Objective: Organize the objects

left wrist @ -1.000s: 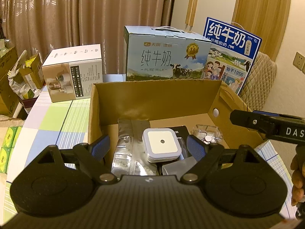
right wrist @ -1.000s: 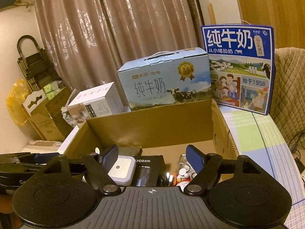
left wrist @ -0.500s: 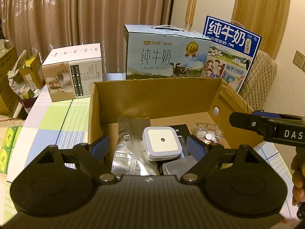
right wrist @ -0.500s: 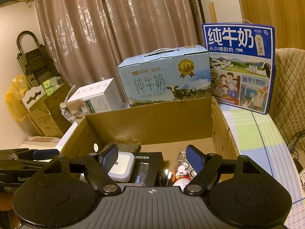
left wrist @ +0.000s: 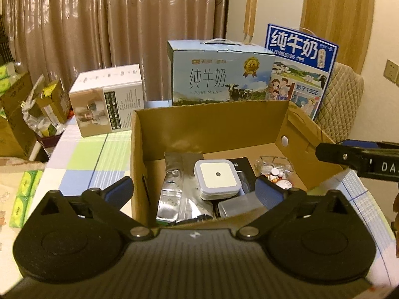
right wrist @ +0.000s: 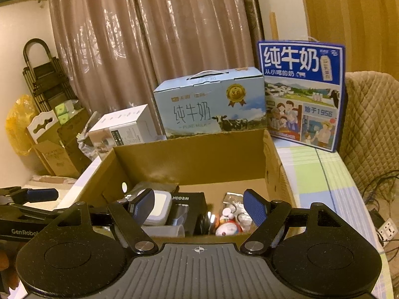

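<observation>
Jaws spread and empty, the left gripper (left wrist: 193, 190) and right gripper (right wrist: 198, 205) hover over the open brown cardboard box (left wrist: 212, 122); best to descend squarely on the white square night-light (left wrist: 217, 178) topping the pile.

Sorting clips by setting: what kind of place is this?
Probably a home living or dining room: floor-length curtains, a table with a checked cloth holding milk gift cartons, and a quilted chair.
</observation>
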Demonstrator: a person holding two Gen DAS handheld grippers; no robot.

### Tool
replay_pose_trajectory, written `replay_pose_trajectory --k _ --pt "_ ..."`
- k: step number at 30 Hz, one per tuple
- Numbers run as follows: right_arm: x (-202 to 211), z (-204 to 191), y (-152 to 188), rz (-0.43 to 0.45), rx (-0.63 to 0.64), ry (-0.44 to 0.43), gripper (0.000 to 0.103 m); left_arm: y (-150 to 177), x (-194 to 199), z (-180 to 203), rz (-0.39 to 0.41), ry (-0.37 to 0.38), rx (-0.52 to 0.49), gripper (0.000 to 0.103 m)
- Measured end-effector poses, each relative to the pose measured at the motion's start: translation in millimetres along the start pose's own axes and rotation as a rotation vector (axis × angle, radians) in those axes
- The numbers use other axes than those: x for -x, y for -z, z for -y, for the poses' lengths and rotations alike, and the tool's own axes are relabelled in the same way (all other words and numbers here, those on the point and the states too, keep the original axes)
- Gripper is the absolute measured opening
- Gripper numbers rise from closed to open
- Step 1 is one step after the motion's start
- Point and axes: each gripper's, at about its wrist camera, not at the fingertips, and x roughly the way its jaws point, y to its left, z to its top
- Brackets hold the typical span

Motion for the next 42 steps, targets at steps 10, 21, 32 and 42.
replay_pose_trajectory --k 10,21,32,42 --pt "75.0 -3.4 32.1 0.002 -0.050 0.011 0.075 38.4 72.8 9.9 0.040 -0.018 0.023 0.102" --pt "164.5 -25.7 74.2 -0.019 -0.012 0.013 0.075 88.4 170.3 35.0 0.063 -0.023 0.097 0.102" --pt "223.6 -49.7 95.4 -0.046 0.057 0.039 0.075 118.9 234.7 50.5 0.033 -0.055 0.127 0.102" --pt "267.3 -57.2 119.1 -0.060 0.047 0.040 0.075 139.5 274.2 61.8 0.037 -0.072 0.174 0.102"
